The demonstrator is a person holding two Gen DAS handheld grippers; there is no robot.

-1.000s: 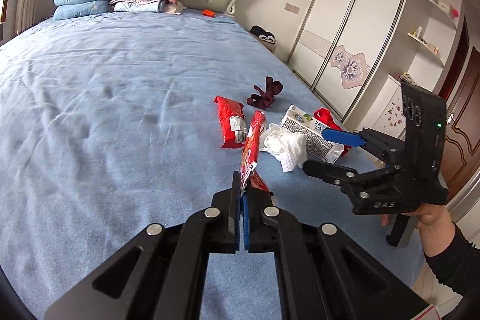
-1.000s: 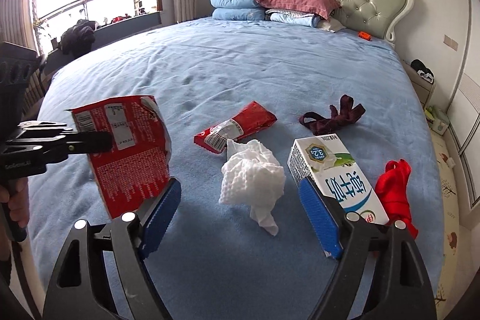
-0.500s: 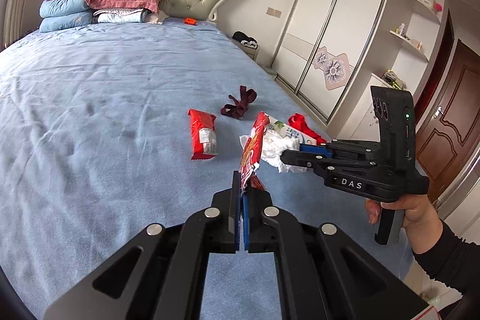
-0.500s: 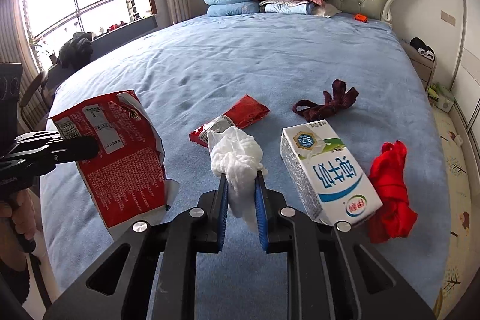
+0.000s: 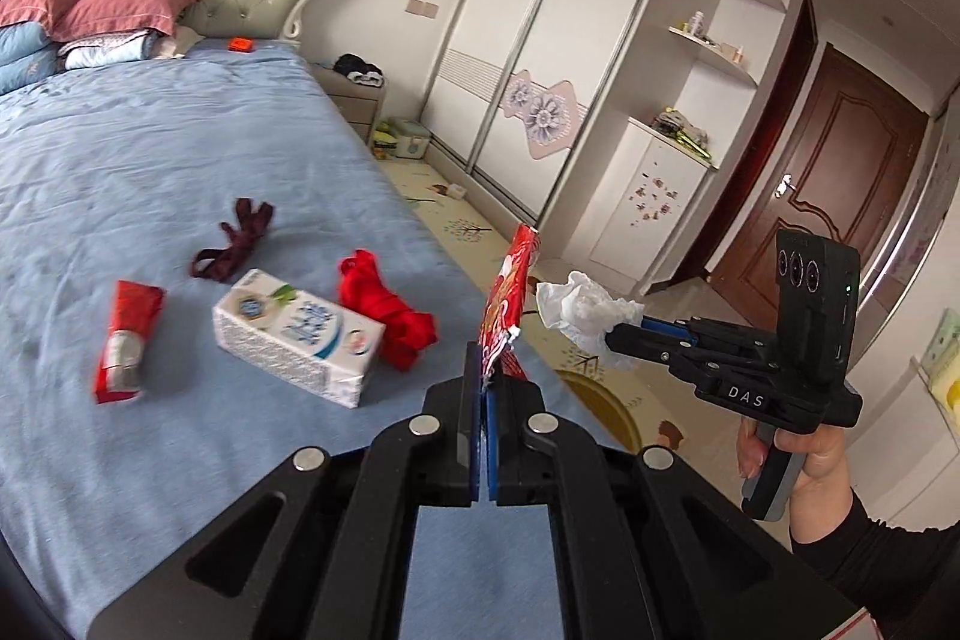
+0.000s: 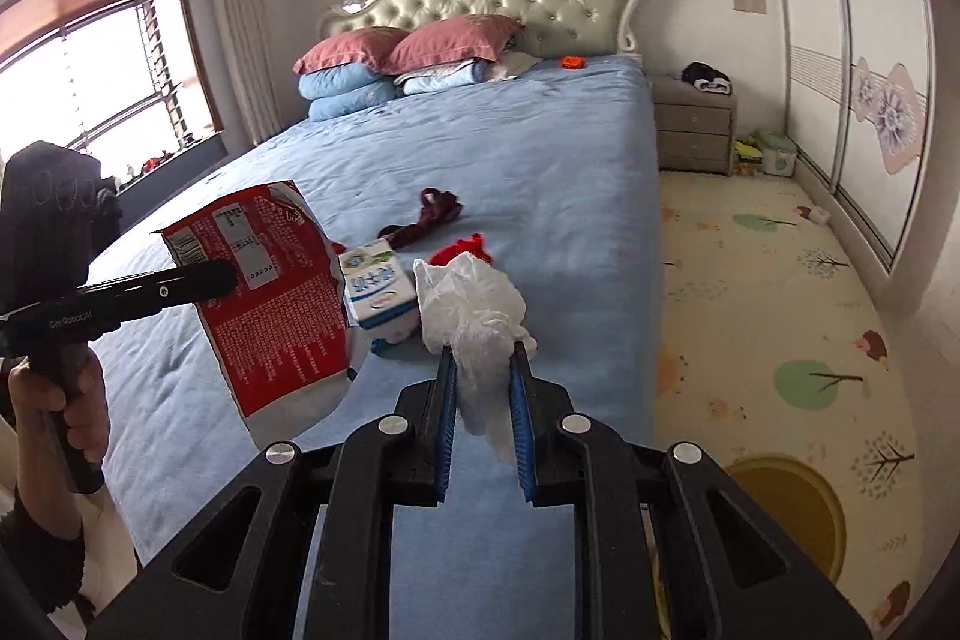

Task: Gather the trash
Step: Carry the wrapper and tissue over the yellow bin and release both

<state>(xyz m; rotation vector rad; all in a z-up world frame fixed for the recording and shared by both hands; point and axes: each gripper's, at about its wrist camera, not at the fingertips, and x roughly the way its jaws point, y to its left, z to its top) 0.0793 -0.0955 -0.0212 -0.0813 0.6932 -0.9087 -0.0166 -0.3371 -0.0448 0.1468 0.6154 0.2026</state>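
Your right gripper clamps a crumpled white tissue between its blue pads, lifted above the blue bed. Left of the tissue, your left gripper pinches an empty red wrapper. Just beyond the tissue, a milk carton, red cloth and maroon cloth lie on the bed

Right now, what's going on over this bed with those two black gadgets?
A person is clearing litter off the bed with a hand-held claw in each hand. The left claw pinches a torn red snack wrapper; the right claw grips a crumpled white tissue. A milk carton, another red wrapper and some cloth items lie on the blue sheet.
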